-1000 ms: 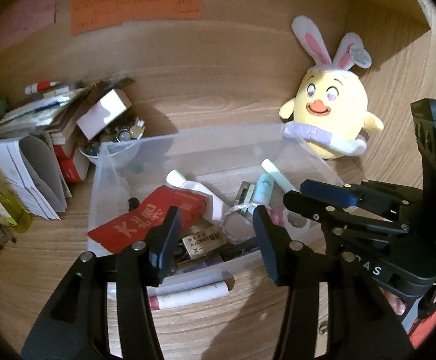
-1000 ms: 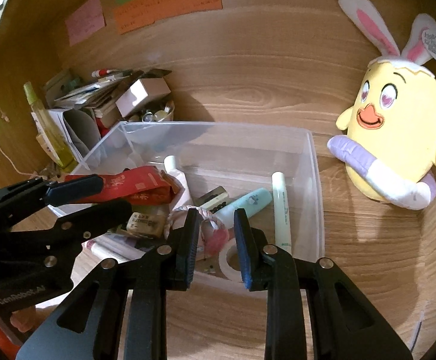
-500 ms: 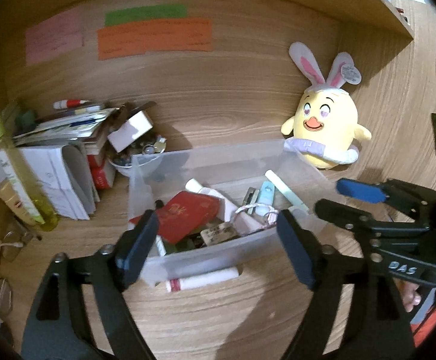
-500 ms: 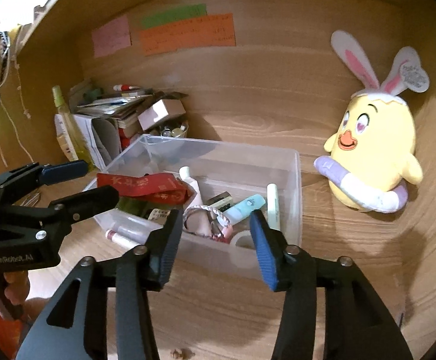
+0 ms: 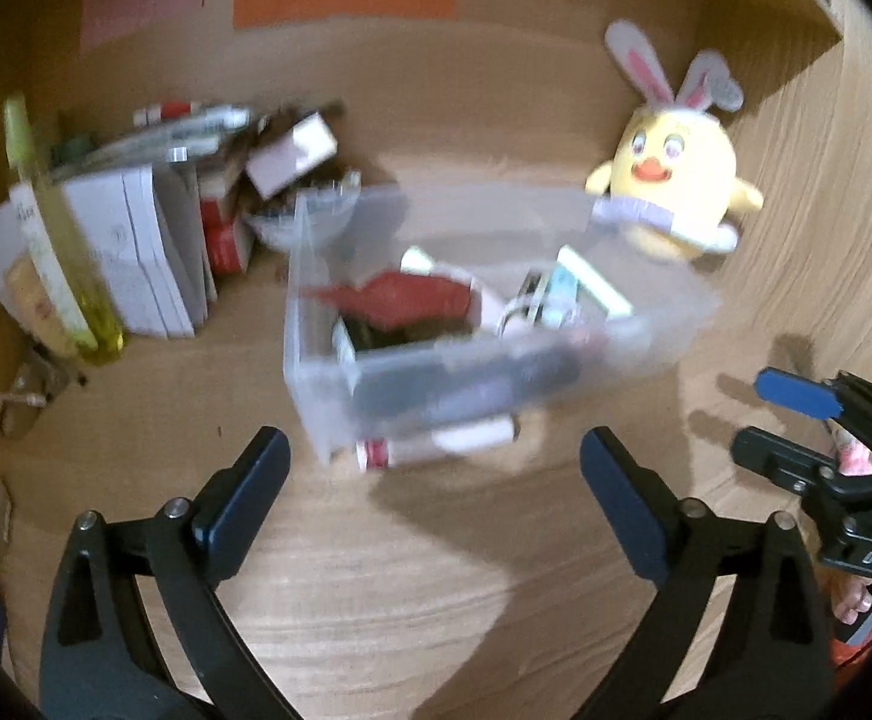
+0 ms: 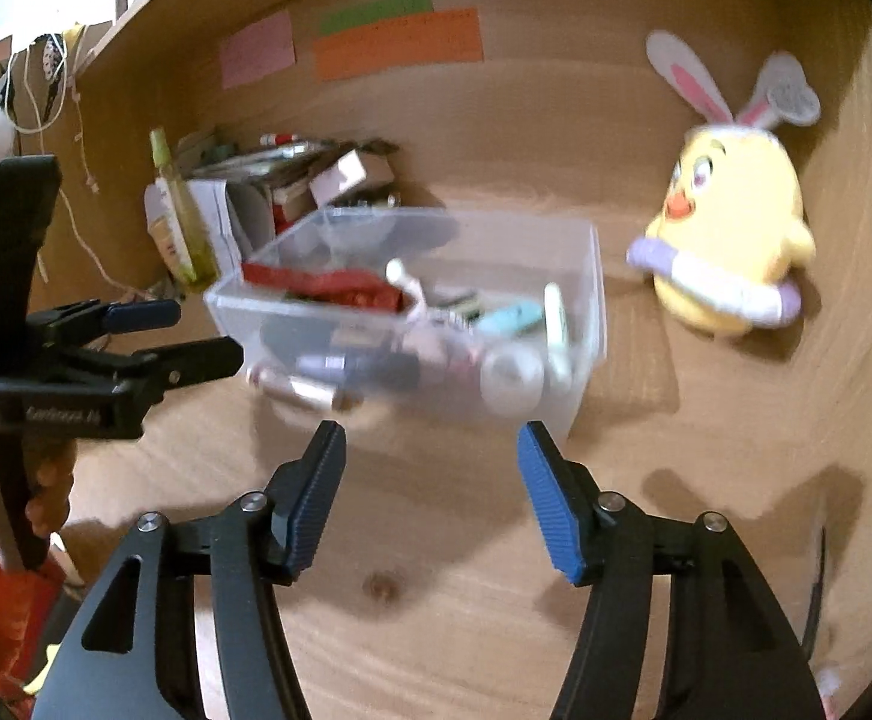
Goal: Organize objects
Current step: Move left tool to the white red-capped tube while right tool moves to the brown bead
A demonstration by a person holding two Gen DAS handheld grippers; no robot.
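Note:
A clear plastic bin [image 5: 327, 396] [image 6: 592, 276] stands on the wooden desk, holding a red packet [image 5: 399, 294] [image 6: 321, 288], a teal tube [image 6: 511, 318], a white tape roll [image 6: 511, 375] and other small items. A white tube [image 5: 436, 444] lies against its front wall. My left gripper [image 5: 436, 480] is open and empty, back from the bin. My right gripper [image 6: 432, 480] is open and empty in front of the bin. Each gripper shows in the other's view [image 5: 796, 420] [image 6: 153, 336].
A yellow plush chick with rabbit ears [image 5: 676, 192] [image 6: 730, 240] sits at the right against the back panel. A stack of papers, boxes and pens [image 5: 153, 222] [image 6: 291, 180] and a yellow-green bottle [image 5: 57, 252] [image 6: 174, 216] stand left. Sticky notes [image 6: 396, 42] hang on the back panel.
Both grippers have pulled back from the bin and opened wider. The bin now sits farther away in both views.

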